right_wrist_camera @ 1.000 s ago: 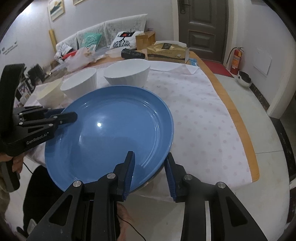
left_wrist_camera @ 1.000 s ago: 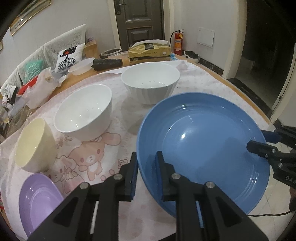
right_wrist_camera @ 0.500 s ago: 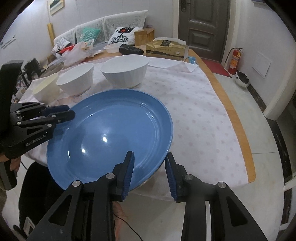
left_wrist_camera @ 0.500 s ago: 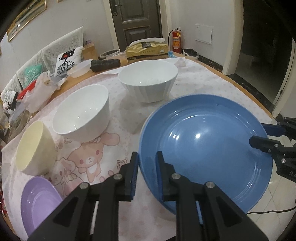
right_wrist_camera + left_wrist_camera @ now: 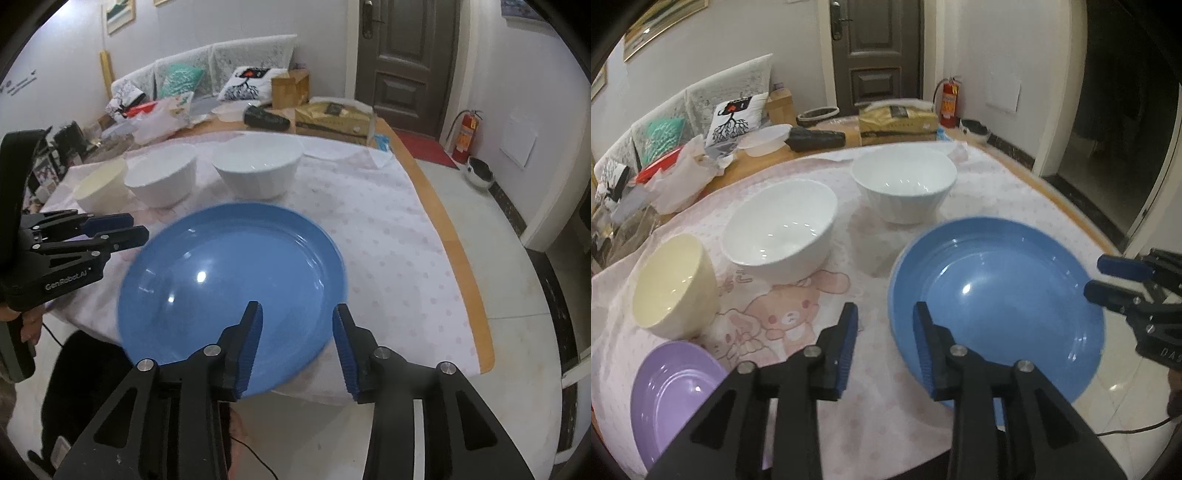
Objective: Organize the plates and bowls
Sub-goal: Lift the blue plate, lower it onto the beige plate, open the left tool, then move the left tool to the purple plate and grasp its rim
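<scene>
Purple plate (image 5: 670,384) at the near left corner of the surface (image 5: 886,391), partly over the edge. Just behind it, cream bowl (image 5: 674,286), tipped a little toward the left edge. Next along, round white bowl (image 5: 781,230), then ribbed white bowl (image 5: 905,190) farther back, near the middle. Bowls close together in a row, not touching. Pink cloth with a bear picture (image 5: 786,314) under all of them.

Left tongs (image 5: 885,345) spread wide, gripping nothing, right finger (image 5: 923,350) just beside the blue plate's near left rim. Blue plate (image 5: 995,308) lying at the near right edge of the surface, sticking out past the edge, blurry at the rim.

Right tongs (image 5: 298,345) spread wide too, gripping nothing, left finger (image 5: 249,347) over the plate's near rim; touching or not, cannot tell. Gold box (image 5: 334,120) and dark roll (image 5: 266,119) at the far edge.
</scene>
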The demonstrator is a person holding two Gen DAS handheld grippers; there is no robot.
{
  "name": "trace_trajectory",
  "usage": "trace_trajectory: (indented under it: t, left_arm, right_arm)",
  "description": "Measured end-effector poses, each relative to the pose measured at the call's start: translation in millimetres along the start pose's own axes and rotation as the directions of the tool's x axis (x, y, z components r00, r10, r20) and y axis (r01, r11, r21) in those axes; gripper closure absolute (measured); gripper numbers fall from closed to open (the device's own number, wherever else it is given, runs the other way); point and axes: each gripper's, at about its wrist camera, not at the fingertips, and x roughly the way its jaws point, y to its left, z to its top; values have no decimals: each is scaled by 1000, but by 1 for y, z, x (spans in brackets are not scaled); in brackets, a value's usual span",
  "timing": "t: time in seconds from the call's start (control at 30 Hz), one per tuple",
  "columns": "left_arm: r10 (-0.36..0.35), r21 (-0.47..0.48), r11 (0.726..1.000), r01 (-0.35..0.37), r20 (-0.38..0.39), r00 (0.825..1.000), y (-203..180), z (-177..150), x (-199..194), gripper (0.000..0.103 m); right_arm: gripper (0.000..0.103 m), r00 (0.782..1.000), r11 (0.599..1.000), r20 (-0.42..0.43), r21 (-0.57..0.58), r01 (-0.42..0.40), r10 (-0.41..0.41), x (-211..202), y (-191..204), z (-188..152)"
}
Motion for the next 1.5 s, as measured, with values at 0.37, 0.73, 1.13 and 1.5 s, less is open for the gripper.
trace_trajectory:
  t: [0.37,0.73,1.13,1.5]
  left_arm:
    - [48,-168,985,-29,111,993,84,-23,-77,62]
    - [154,-392,915,-96,118,981,193,-82,-118,59]
    - [175,-525,841,-134,28,984,257,-146,-100,59]
    - [119,-546,830,-111,-20,993,260,-162,-71,71]
  right_arm:
    - [60,989,988,71,-101,-121,128,-23,70,32]
    - [59,961,946,25,-185,-265,275,0,160,61]
    - [59,931,892,-151,-267,-363,333,50,236,57]
    - [70,918,888,-240,-265,-376,317,79,253,46]
